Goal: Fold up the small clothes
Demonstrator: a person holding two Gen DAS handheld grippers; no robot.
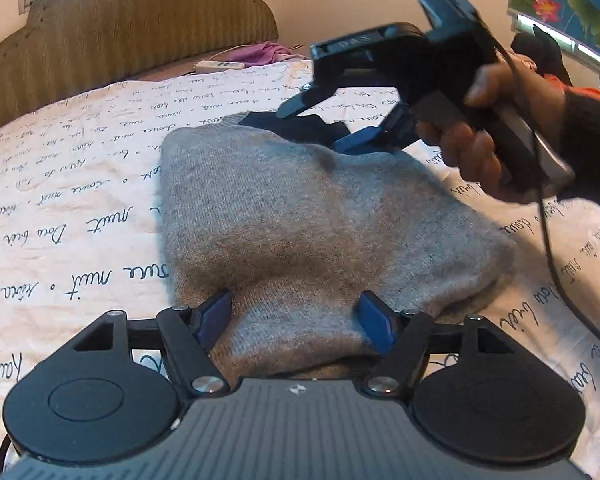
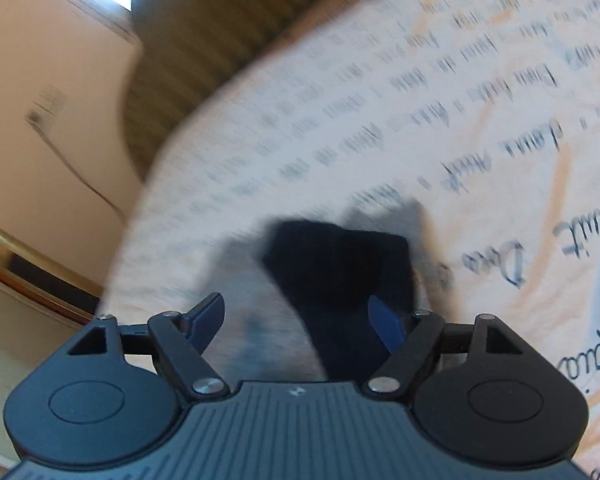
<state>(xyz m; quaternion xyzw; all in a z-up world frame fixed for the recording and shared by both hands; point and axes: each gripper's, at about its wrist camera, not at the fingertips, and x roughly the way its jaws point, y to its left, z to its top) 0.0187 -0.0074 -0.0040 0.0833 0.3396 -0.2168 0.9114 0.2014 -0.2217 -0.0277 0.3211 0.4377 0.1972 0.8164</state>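
- Left wrist view: left gripper [image 1: 296, 320], jaws spread, is straddling the soft, light grey knit garment [image 1: 300, 216] at its near edge
- Right gripper [image 1: 328, 122], also spread, is hovering over the dark collar [image 1: 300, 122], a firmer hold

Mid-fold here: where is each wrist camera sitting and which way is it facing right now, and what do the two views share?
Left wrist: low at the near edge of the grey sweater, facing the headboard; shows left gripper, right gripper and hand.
Right wrist: above the sweater's dark collar, tilted down, blurred; shows right gripper.
Shared: sweater, script-printed bedsheet, headboard.
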